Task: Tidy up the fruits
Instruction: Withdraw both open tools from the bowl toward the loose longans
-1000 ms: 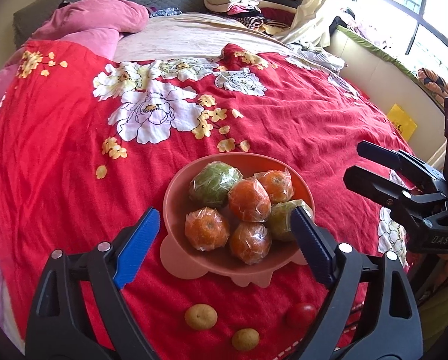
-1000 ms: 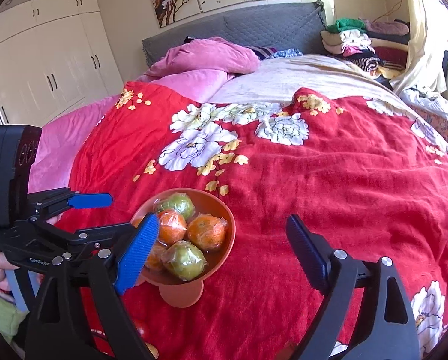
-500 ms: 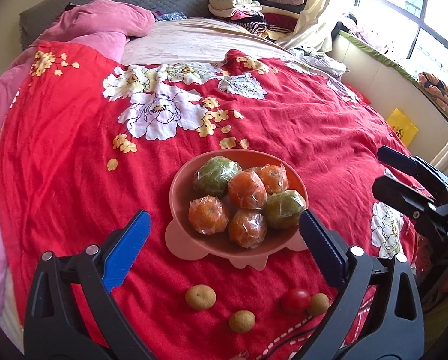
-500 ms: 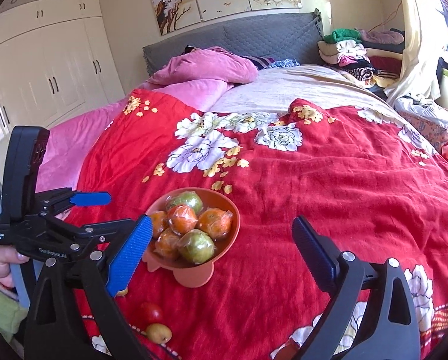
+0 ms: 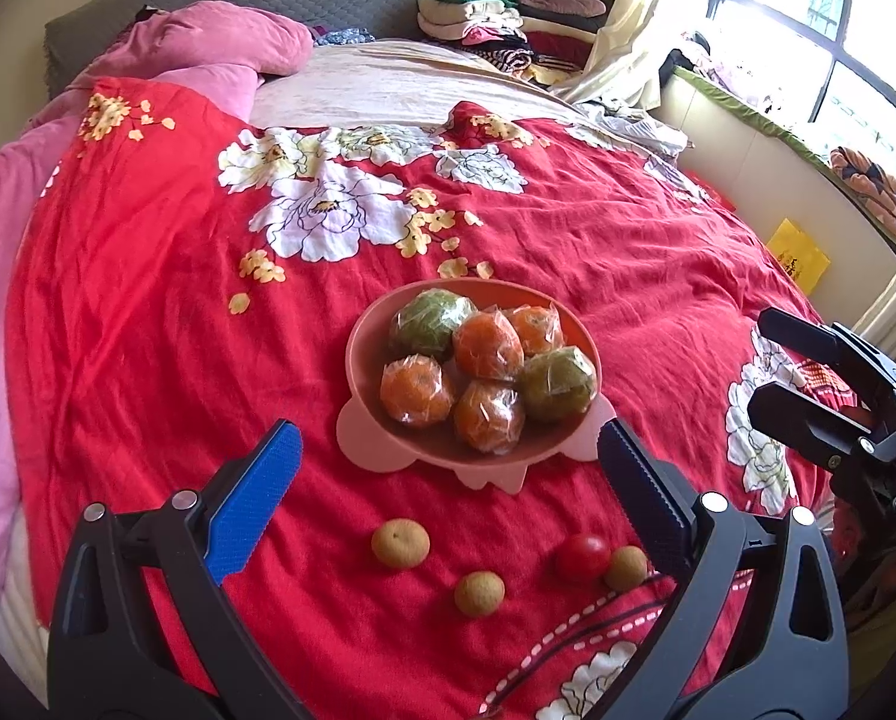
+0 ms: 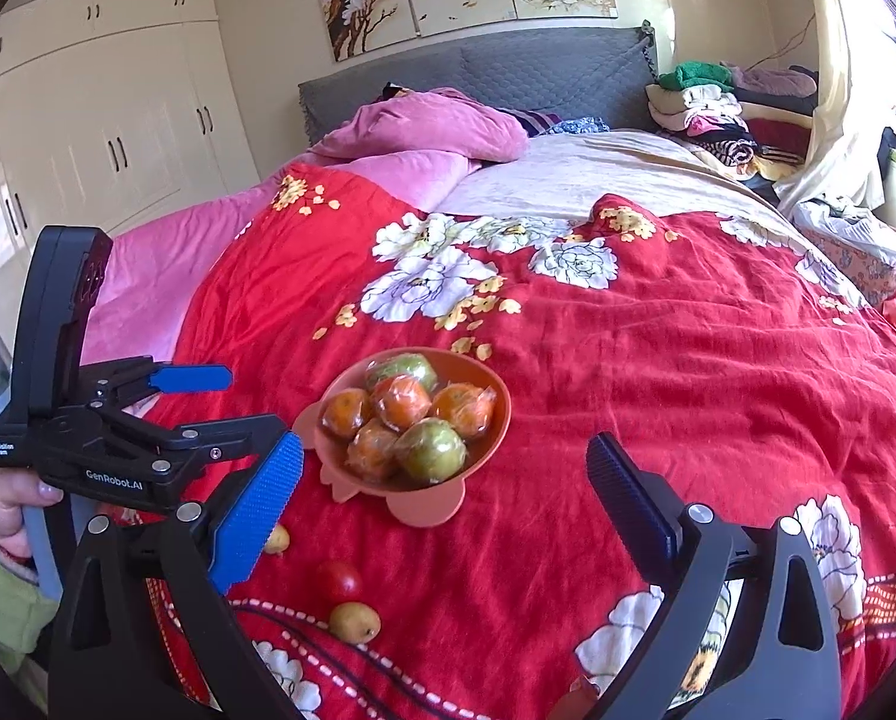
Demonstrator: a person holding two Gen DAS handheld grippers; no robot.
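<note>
A salmon-pink bowl [image 5: 364, 354] [image 6: 499, 420] stands on the red flowered bedspread [image 5: 148, 330], holding several plastic-wrapped oranges and two wrapped green fruits [image 5: 430, 321]. In front of it lie three small tan fruits [image 5: 400, 543] [image 6: 355, 621] and a red tomato [image 5: 582, 557] [image 6: 337, 579], loose on the cloth. My left gripper [image 5: 448, 450] [image 6: 250, 399] is open just short of the bowl, with nothing between its blue pads. My right gripper [image 6: 442, 456] [image 5: 760, 360] is open too, to the bowl's right, and holds nothing.
Pink quilts and a pillow [image 6: 424, 126] lie at the head of the bed by the grey headboard. Folded clothes [image 5: 478, 18] are stacked at the far right. A window ledge [image 5: 778, 132] runs along the right. A person's hand [image 6: 4, 504] grips the left tool's handle.
Both grippers have drawn back from the bowl and their jaws have widened. The bowl looks smaller, and the tomato and a third tan fruit have come into view.
</note>
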